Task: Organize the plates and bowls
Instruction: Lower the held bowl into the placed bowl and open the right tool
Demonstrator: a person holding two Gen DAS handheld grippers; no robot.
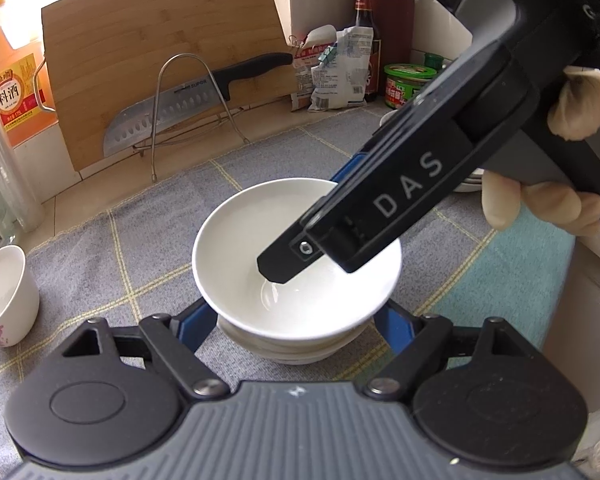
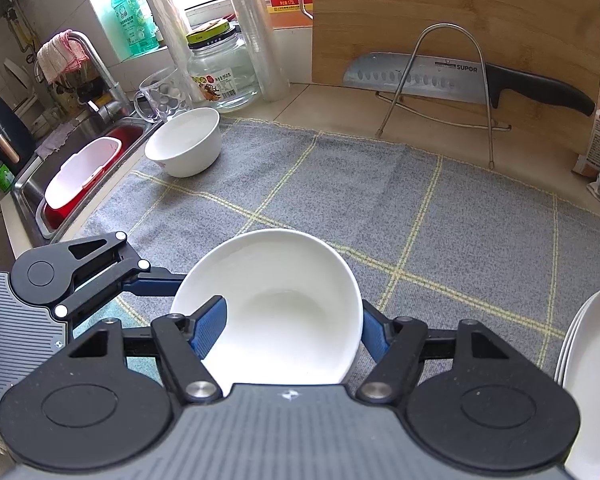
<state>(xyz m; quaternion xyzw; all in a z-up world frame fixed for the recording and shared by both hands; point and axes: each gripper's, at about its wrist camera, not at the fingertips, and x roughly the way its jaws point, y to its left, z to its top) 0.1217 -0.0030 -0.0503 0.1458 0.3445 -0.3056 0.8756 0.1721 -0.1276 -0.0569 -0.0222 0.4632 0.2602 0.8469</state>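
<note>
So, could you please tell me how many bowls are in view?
3 at least: a deep bowl beside the sink, a shallow bowl in the right gripper's fingers, and a stack beneath it, which may hide more.

Left tongs' fingertips (image 1: 296, 320) lay hidden behind the stacked bowls (image 1: 292, 344). Floral plates (image 2: 592, 368) were cut by the right edge; jar label (image 2: 216, 86) print was too small to read.
</note>
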